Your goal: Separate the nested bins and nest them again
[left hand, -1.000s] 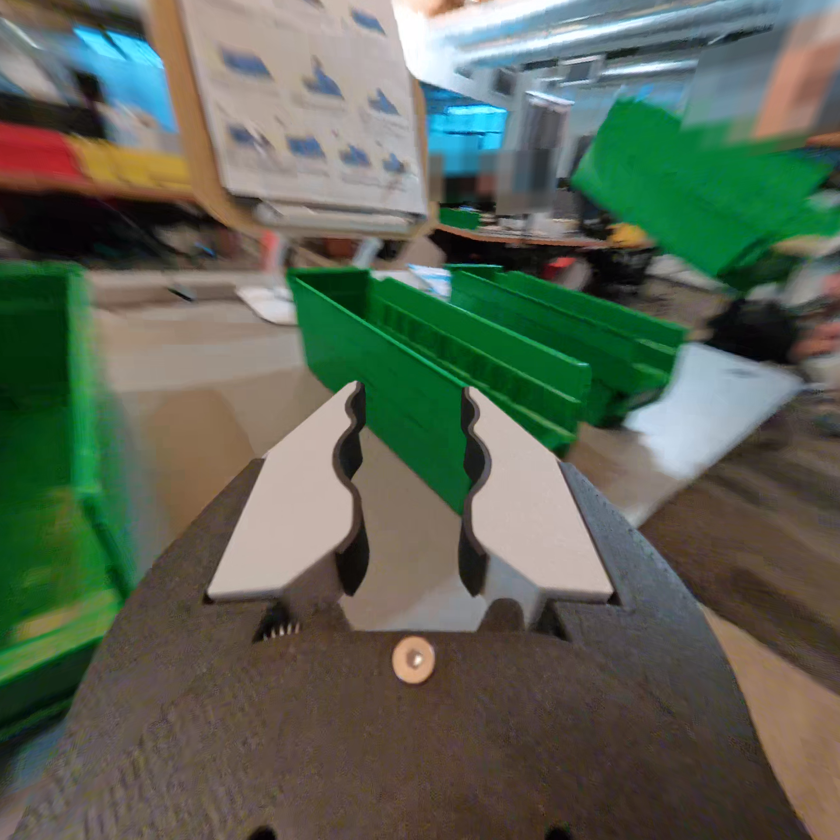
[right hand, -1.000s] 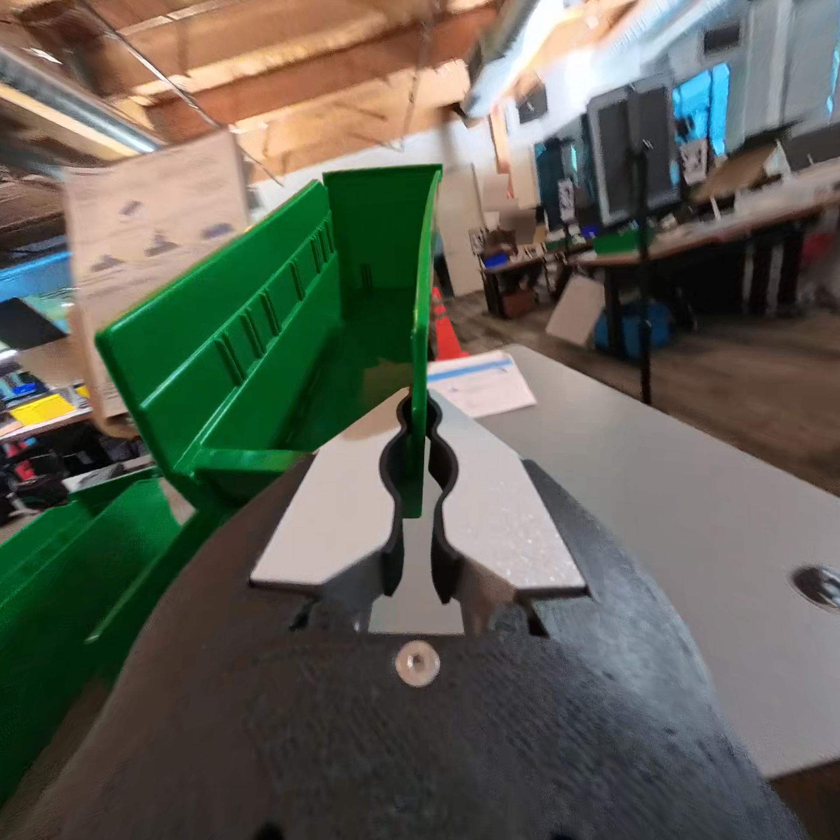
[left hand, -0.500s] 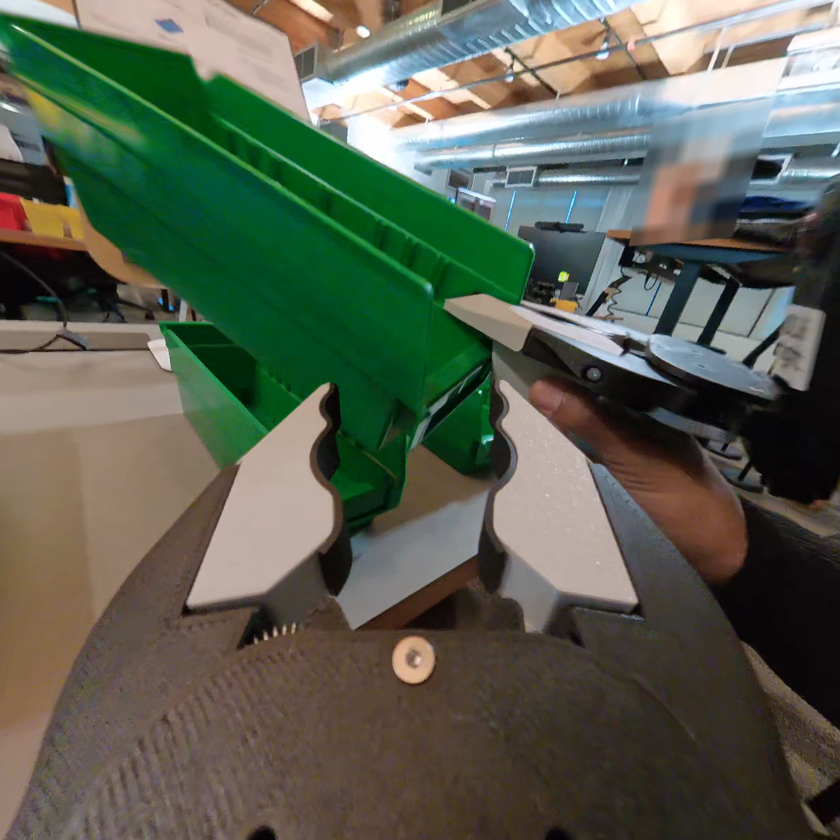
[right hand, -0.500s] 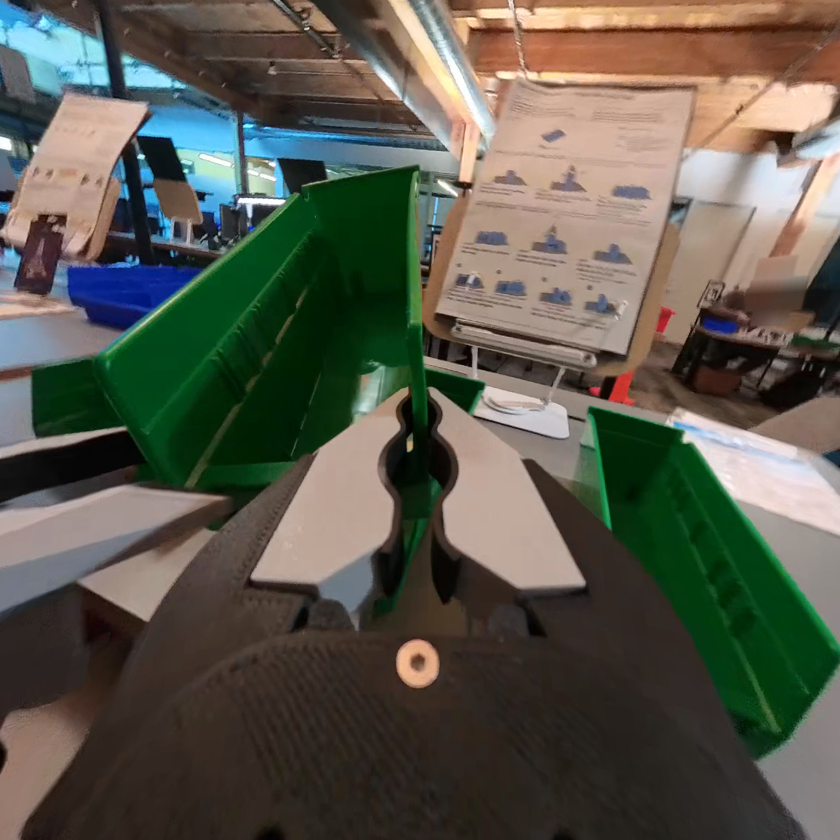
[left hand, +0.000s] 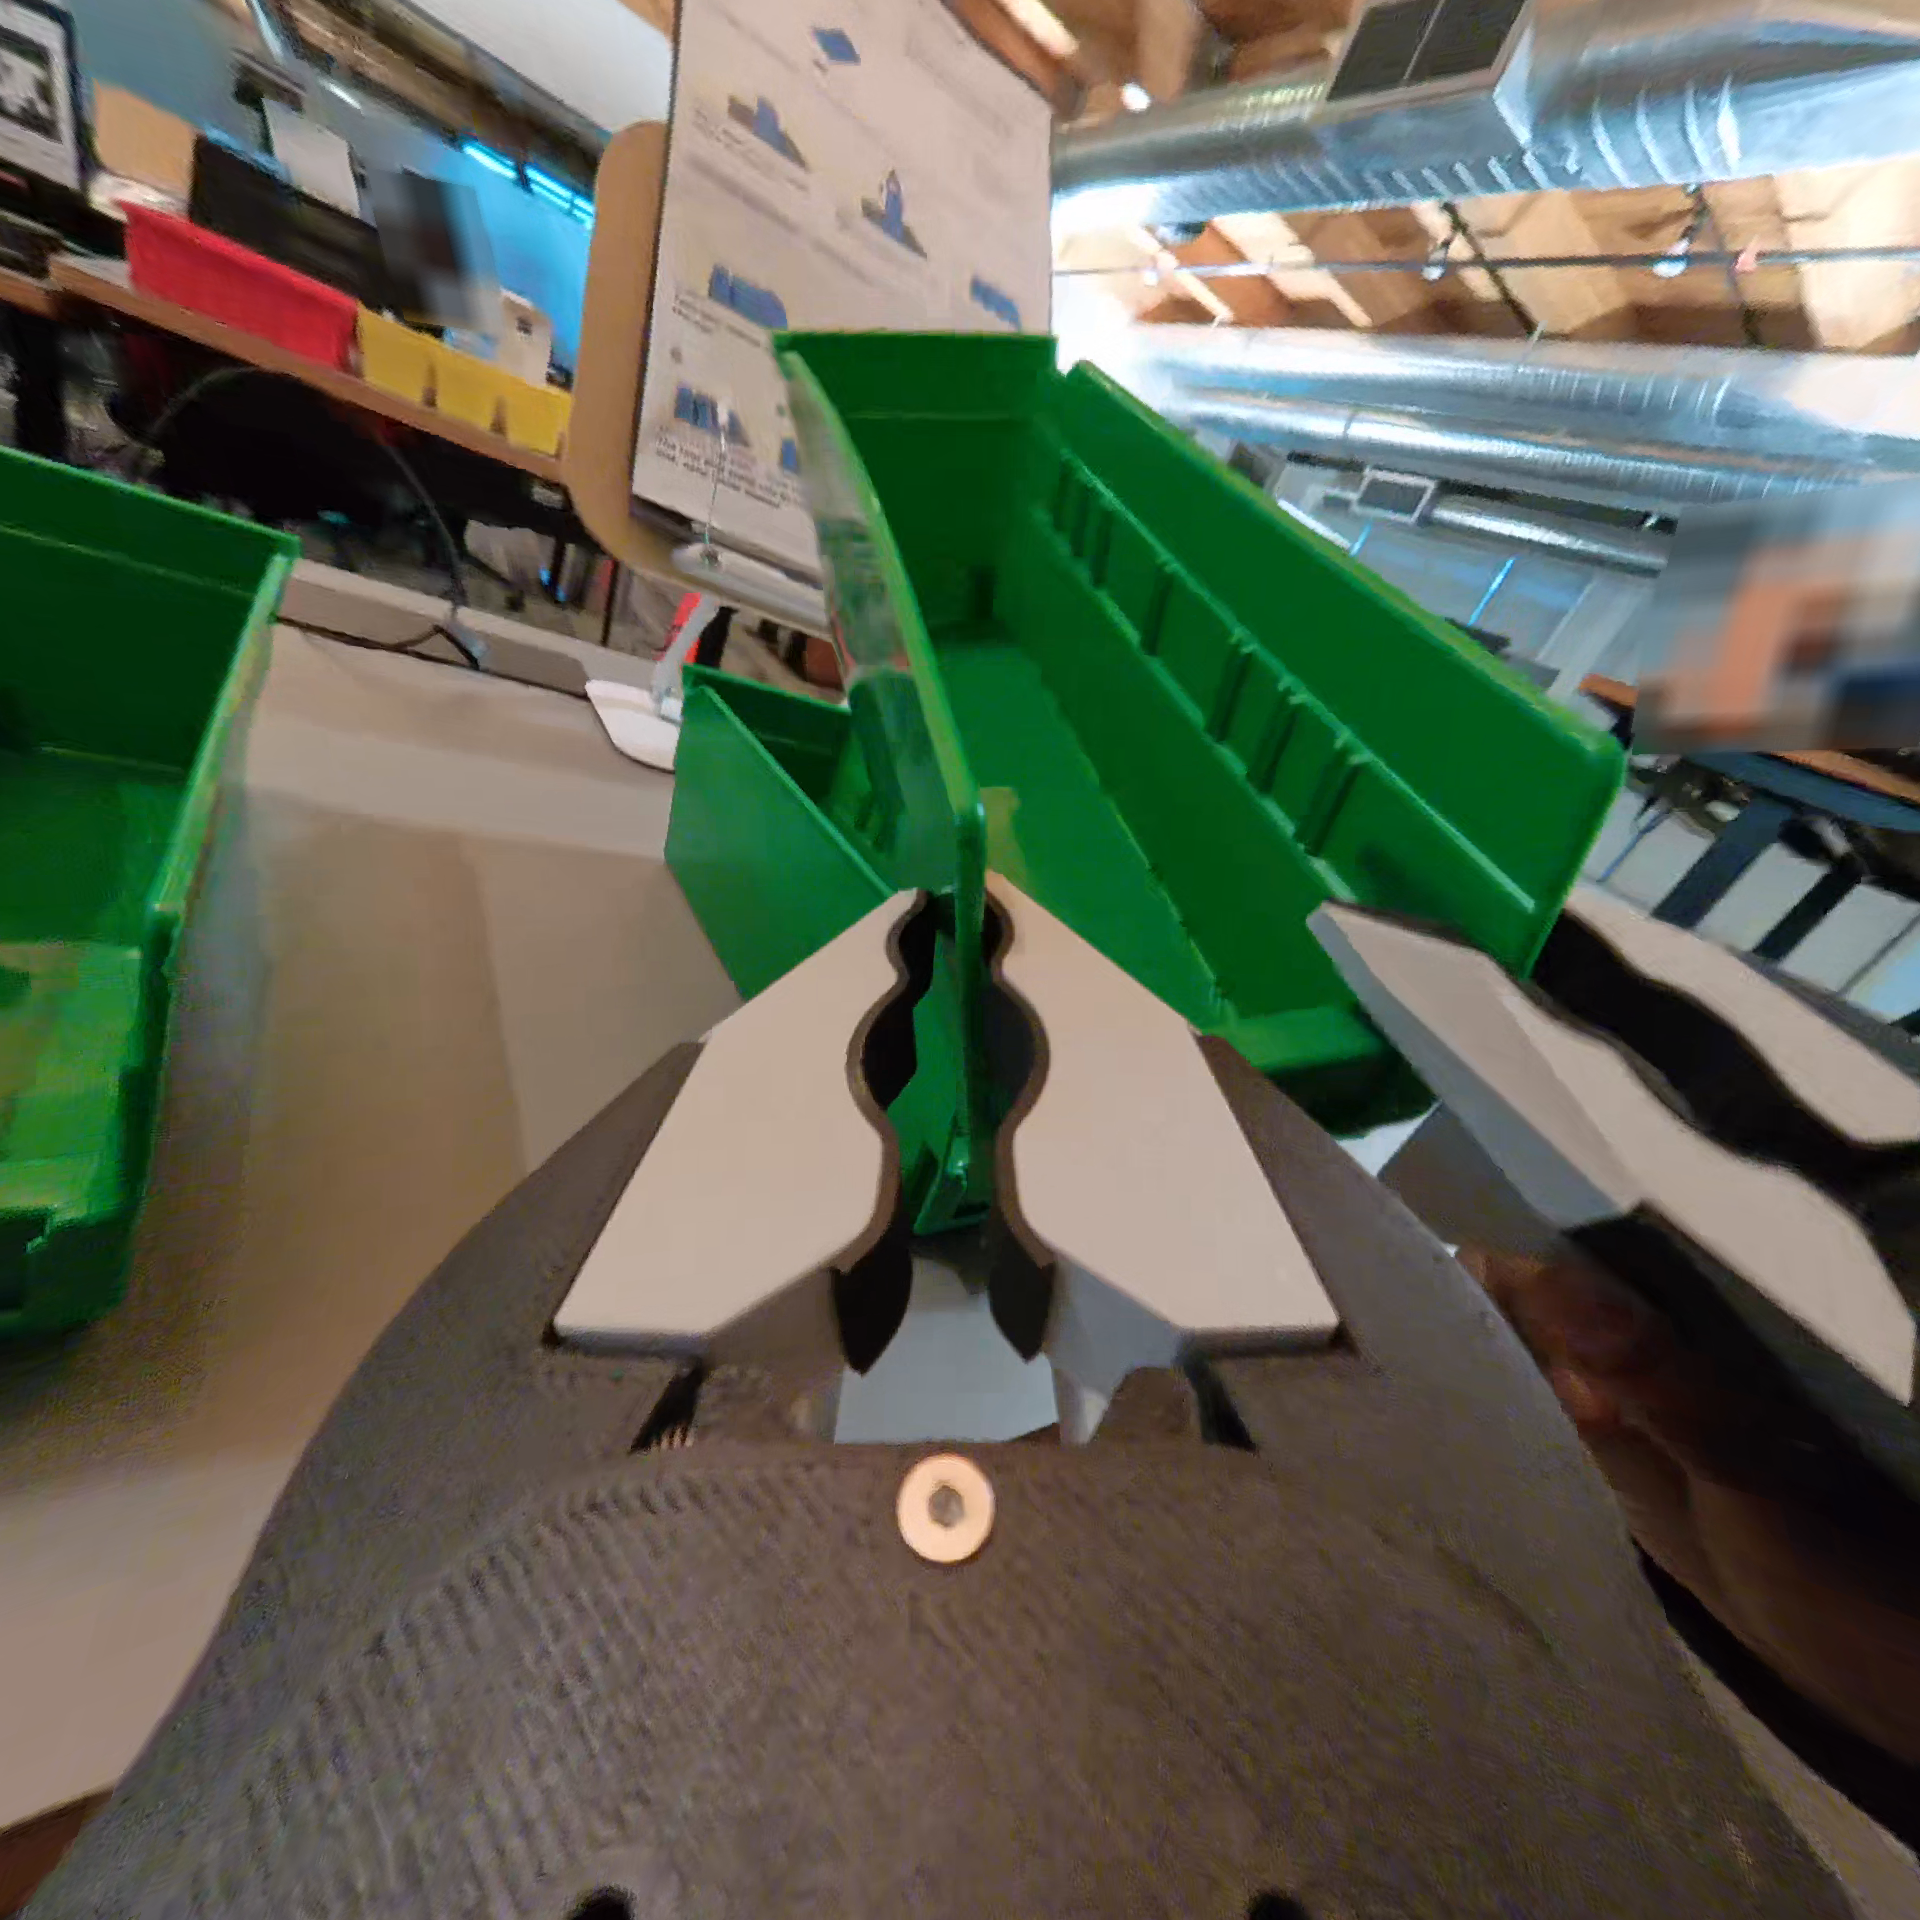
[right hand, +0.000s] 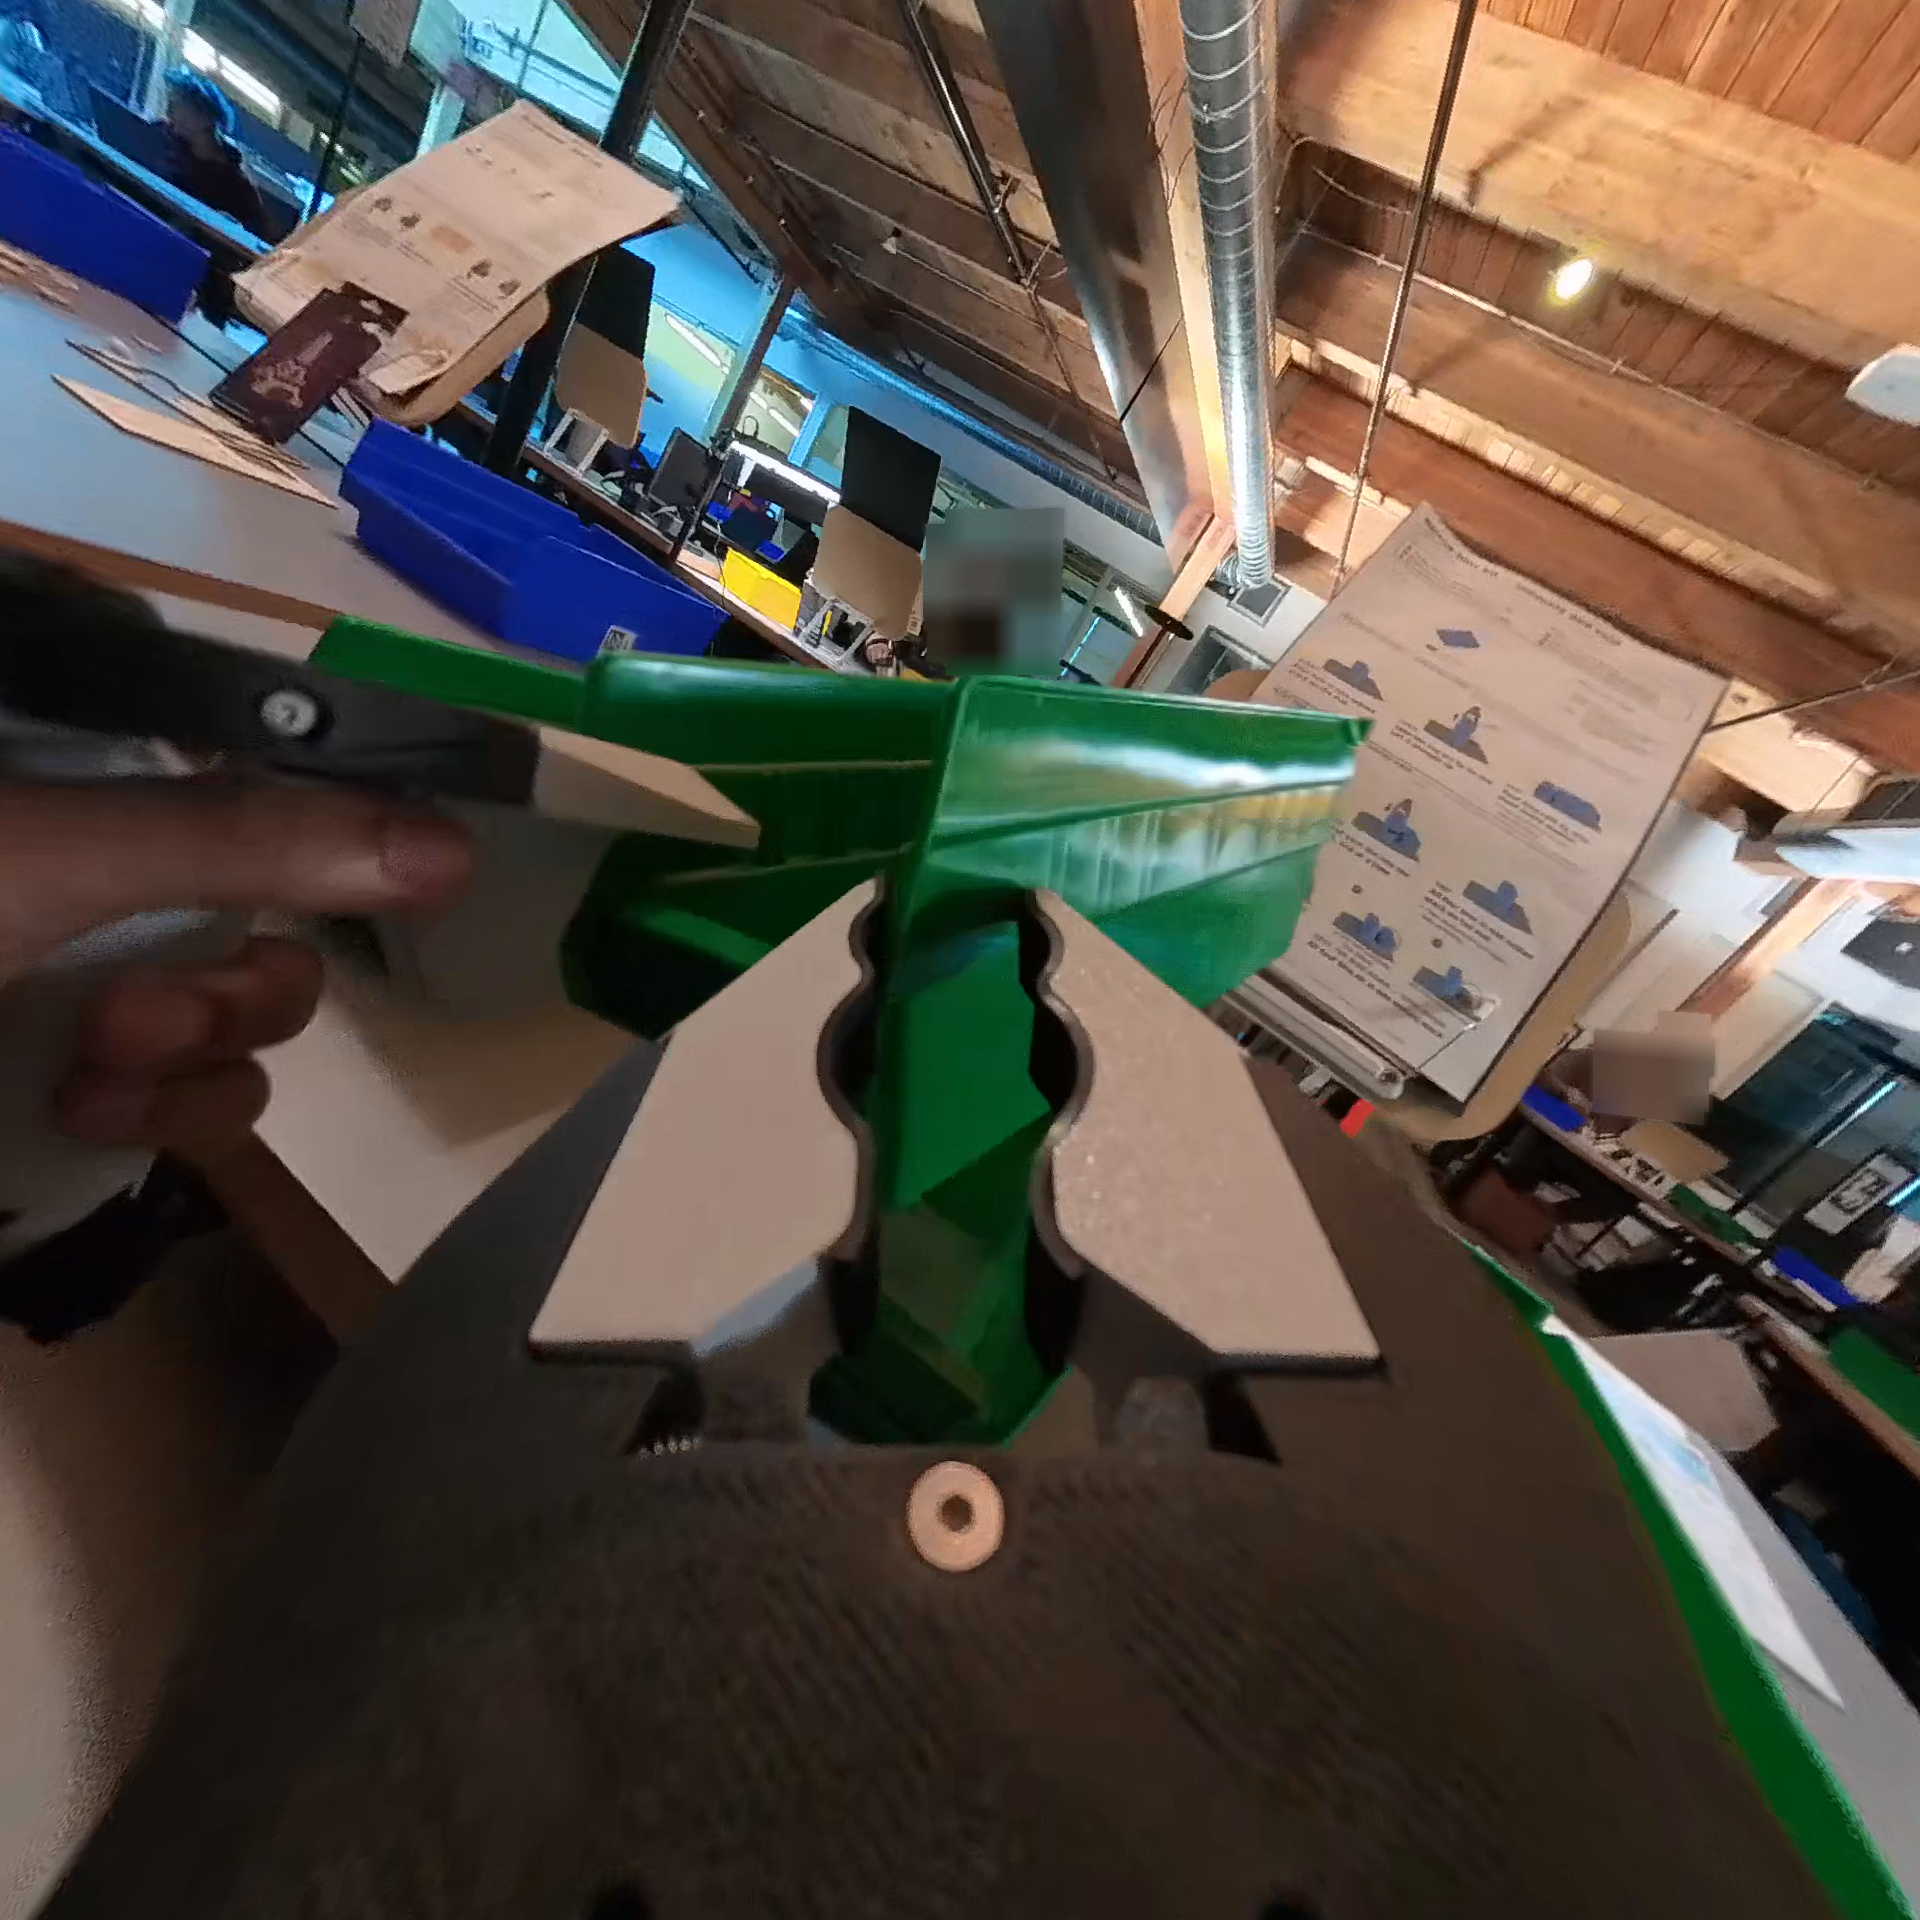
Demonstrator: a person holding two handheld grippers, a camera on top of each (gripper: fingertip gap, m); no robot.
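Between the fingers of the left gripper (left hand: 951, 1049) stands the thin side wall of a long green bin (left hand: 1195, 748), and the jaws are closed on that wall near its front end, so the bin hangs tilted above the grey table (left hand: 416, 935), its far end raised. The right gripper (right hand: 951, 1081) has the opposite wall between its jaws, with a visible gap on one side, so whether it is truly clamped or only loosely around the plastic I cannot tell; in the left wrist view it shows at the right, against the bin's outer wall. Just behind and below the held bin a second green bin (left hand: 769, 862) sits on the table, and a third green bin (left hand: 125, 831) lies well apart at the left. The step in hand looks like lowering the lifted bin back into the one below. To do it well, level the bin first, keep both grips even so the thin walls do not flex or twist, line up the long sides with the lower bin, and set the low end in before the rest. Farther off stands an instruction sheet (left hand: 852, 239) on a cardboard stand, printed with small blue figures and lines of text; a square coded marker sits at the far left. No brand mark shows on the bins.
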